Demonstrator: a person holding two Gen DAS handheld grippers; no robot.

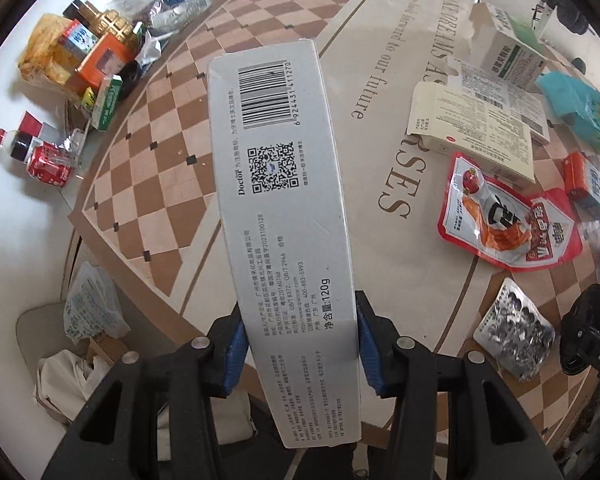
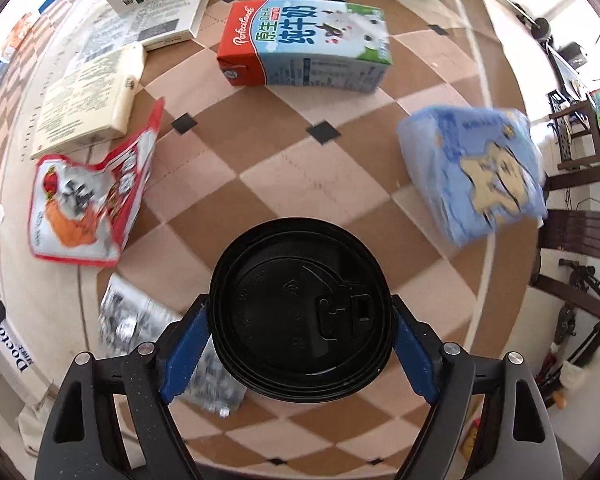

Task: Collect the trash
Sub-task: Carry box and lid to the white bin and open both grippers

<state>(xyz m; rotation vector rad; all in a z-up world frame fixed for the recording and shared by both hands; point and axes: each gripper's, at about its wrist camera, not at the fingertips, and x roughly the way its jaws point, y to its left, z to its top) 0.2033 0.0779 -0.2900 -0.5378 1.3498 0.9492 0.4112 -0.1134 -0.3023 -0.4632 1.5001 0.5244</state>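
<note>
Left hand-held gripper: blue pads clamped on both long sides of a grey toothpaste box, near its lower end; box runs away from my camera, barcode end farthest, held above the tabletop.

Right hand-held gripper: pads pinching a black cup lid from either side; I can't see the cup under it.

Just beyond, on the checkered cloth: a foil pill blister, partly under the lid in the right view. Next out, a red snack pouch, lying flat. Right of the lid, a blue tissue pack, blurred. Farther: a milk carton on its side, cream medicine boxes beside the pouch, a teal-green pack at the far edge.

Far left, off the cloth: a heap of bottles, cartons and a crushed red can.
</note>
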